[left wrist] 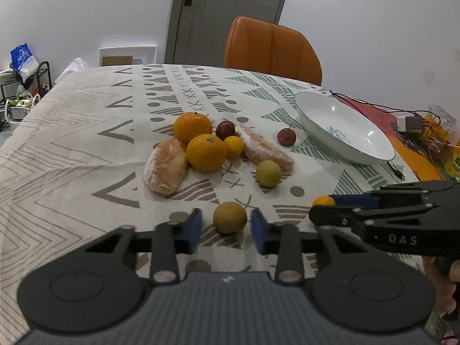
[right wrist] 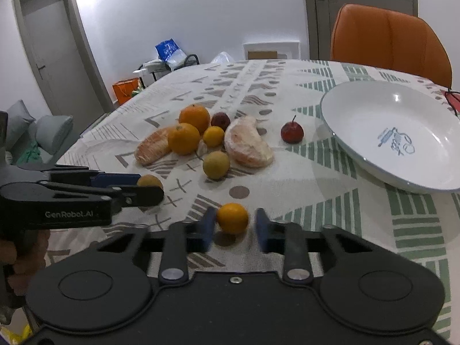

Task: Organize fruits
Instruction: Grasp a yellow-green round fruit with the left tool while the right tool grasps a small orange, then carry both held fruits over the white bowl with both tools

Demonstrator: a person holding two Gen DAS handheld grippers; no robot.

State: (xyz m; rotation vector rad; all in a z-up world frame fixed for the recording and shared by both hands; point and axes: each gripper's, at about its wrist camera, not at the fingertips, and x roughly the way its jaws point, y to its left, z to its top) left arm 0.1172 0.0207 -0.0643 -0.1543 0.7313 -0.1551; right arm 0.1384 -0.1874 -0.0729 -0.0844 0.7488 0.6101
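Note:
My left gripper (left wrist: 225, 227) is open, its blue pads either side of a yellow-green round fruit (left wrist: 230, 217) on the tablecloth, not touching. My right gripper (right wrist: 234, 225) is open around a small orange (right wrist: 232, 218), also apart from it. A pile sits mid-table: two large oranges (left wrist: 206, 152), a small orange (left wrist: 233, 146), a dark red fruit (left wrist: 225, 130), another yellow-green fruit (left wrist: 268, 173) and two peeled pomelo wedges (left wrist: 165, 165). A red fruit (right wrist: 292, 132) lies alone near the empty white bowl (right wrist: 359, 109).
An orange chair (left wrist: 273, 49) stands behind the table's far edge. Cables and a small device (left wrist: 408, 123) lie at the right side of the table beyond the bowl. A shelf with bags (left wrist: 23, 80) stands by the left wall.

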